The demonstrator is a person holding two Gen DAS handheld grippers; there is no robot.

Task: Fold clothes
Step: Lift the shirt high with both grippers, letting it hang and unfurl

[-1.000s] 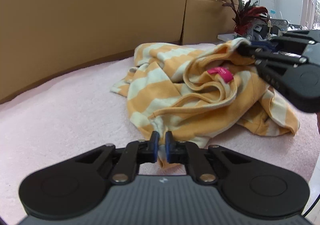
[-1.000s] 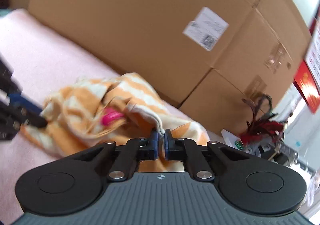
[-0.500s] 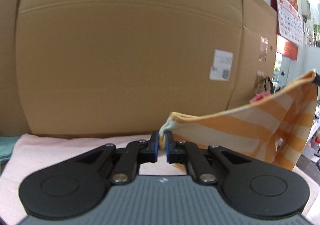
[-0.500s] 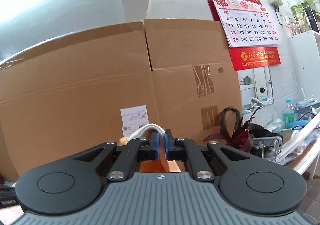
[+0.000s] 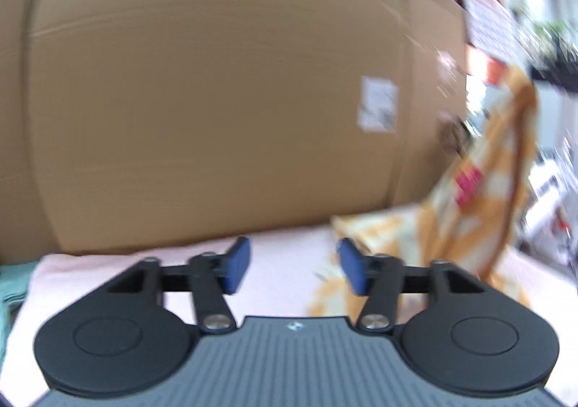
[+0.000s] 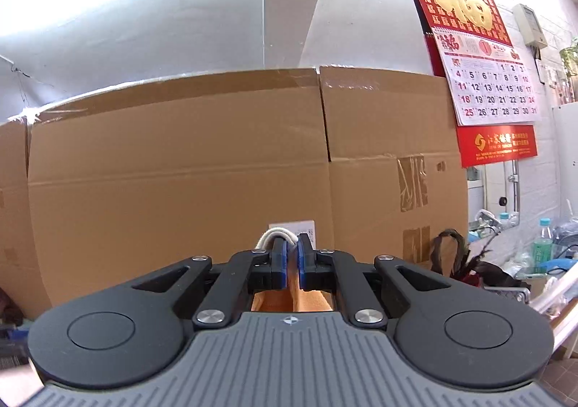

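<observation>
The orange-and-cream striped garment [image 5: 480,197] hangs at the right of the blurred left wrist view, its lower end draped on the pink blanket [image 5: 281,251]; a pink tag [image 5: 467,184] shows on it. My left gripper [image 5: 292,268] is open, nothing between its blue pads [image 5: 236,268], the cloth just right of it. In the right wrist view my right gripper [image 6: 292,262] is raised and shut on the garment's cream edge [image 6: 271,238], with orange cloth [image 6: 274,301] hanging below the fingers.
Tall cardboard boxes [image 6: 216,168] wall off the back in both views. A wall calendar [image 6: 480,56], a dark red plant [image 6: 458,262] and bottles [image 6: 542,244] crowd the right side. Teal fabric [image 5: 11,284] lies at the blanket's left edge.
My left gripper has opened and let go of the garment's corner, which has dropped toward the blanket. The right gripper keeps its hold up high.
</observation>
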